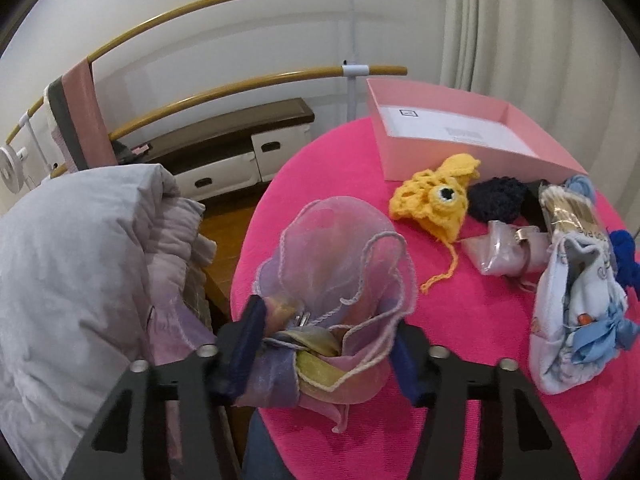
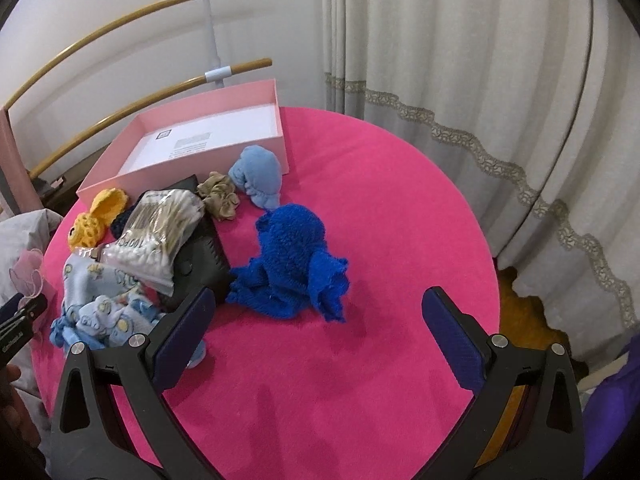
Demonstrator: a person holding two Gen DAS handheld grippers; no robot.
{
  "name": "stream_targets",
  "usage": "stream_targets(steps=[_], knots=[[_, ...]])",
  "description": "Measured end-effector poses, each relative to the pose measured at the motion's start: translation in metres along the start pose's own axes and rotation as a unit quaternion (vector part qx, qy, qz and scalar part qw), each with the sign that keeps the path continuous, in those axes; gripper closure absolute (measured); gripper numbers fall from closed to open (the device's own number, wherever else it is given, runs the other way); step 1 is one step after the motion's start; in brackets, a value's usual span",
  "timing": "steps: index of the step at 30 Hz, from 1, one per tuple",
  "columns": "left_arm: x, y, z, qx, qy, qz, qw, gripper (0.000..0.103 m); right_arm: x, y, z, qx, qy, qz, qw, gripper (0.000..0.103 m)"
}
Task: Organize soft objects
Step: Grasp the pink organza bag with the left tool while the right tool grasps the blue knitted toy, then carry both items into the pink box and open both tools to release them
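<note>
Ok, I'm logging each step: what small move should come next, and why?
Probably carry the sheer pastel organza pouch, clamped in the left tool, toward the empty pink cardboard box and release it there. The right tool hangs open above the royal-blue knitted piece.

Round pink table (image 2: pixel 400 208) carries pink box (image 2: pixel 200 160), perhaps scrunchies (image 2: pixel 220 198)

Legible text is limited. The clear bag of cotton swabs (image 2: pixel 160 236), ahead and left of the right tool, bears "100PCS", partly creased. The label inside the pink box (image 2: pixel 192 142) carries a QR-type square and lines too small to read.
</note>
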State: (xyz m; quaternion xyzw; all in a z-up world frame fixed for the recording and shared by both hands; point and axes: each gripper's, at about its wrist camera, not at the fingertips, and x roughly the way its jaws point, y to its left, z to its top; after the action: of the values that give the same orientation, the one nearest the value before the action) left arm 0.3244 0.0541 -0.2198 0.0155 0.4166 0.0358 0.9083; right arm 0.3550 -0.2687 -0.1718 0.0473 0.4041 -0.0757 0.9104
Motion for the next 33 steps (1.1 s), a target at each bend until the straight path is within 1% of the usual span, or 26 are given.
stream_targets(steps=[2, 3, 4, 6, 9, 10, 11, 13, 15, 17, 18, 19, 22, 30, 33], knots=[[-0.003, -0.002, 0.000, -0.002, -0.001, -0.005, 1.0000, 0.062, 0.007, -0.001, 0.003, -0.002, 0.004, 0.004, 1.000, 0.000], [-0.003, -0.003, 0.002, -0.003, -0.001, -0.009, 0.9999, 0.066, 0.011, 0.000, 0.005, -0.003, 0.006, 0.005, 1.000, 0.001], [-0.004, -0.003, 0.002, -0.003, -0.001, -0.010, 0.9999, 0.069, 0.014, 0.000, 0.006, -0.004, 0.008, 0.006, 1.000, 0.002], [-0.006, -0.005, 0.003, -0.001, -0.002, -0.008, 1.0000, 0.070, 0.025, 0.002, 0.011, -0.007, 0.014, 0.010, 1.000, 0.006], [-0.007, -0.009, 0.005, -0.001, -0.002, -0.006, 1.0000, 0.074, 0.039, 0.003, 0.016, -0.011, 0.021, 0.016, 1.000, 0.007], [-0.008, -0.011, 0.006, 0.000, -0.002, -0.007, 1.0000, 0.075, 0.045, 0.004, 0.017, -0.013, 0.026, 0.019, 0.999, 0.010], [-0.008, -0.012, 0.007, 0.000, -0.002, -0.007, 1.0000, 0.075, 0.050, 0.004, 0.017, -0.013, 0.030, 0.021, 0.999, 0.014], [-0.009, -0.014, 0.010, -0.001, -0.001, -0.007, 1.0000, 0.075, 0.062, 0.004, 0.017, -0.014, 0.044, 0.026, 0.999, 0.033], [-0.008, -0.016, 0.013, -0.001, 0.000, -0.006, 1.0000, 0.075, 0.071, 0.005, 0.016, -0.021, 0.056, 0.031, 0.998, 0.041], [-0.008, -0.017, 0.016, -0.002, 0.001, -0.006, 1.0000, 0.078, 0.070, 0.006, 0.014, -0.034, 0.045, 0.035, 0.998, 0.056], [-0.008, -0.018, 0.018, -0.004, -0.001, -0.008, 1.0000, 0.089, 0.070, 0.005, 0.014, -0.033, 0.042, 0.041, 0.998, 0.067], [-0.009, -0.017, 0.019, -0.008, -0.001, -0.017, 0.9998, 0.092, 0.070, 0.003, 0.014, -0.031, 0.042, 0.047, 0.998, 0.070], [-0.011, -0.014, 0.024, -0.011, -0.001, -0.018, 0.9998, 0.092, 0.068, 0.000, 0.014, -0.027, 0.039, 0.059, 0.997, 0.074], [-0.019, -0.011, 0.028, -0.014, -0.004, -0.024, 0.9996, 0.094, 0.052, -0.011, 0.017, -0.012, 0.023, 0.063, 0.998, 0.074], [-0.028, -0.010, 0.030, -0.014, -0.010, -0.038, 0.9991, 0.095, 0.042, -0.013, 0.021, -0.009, 0.013, 0.067, 0.998, 0.074]])
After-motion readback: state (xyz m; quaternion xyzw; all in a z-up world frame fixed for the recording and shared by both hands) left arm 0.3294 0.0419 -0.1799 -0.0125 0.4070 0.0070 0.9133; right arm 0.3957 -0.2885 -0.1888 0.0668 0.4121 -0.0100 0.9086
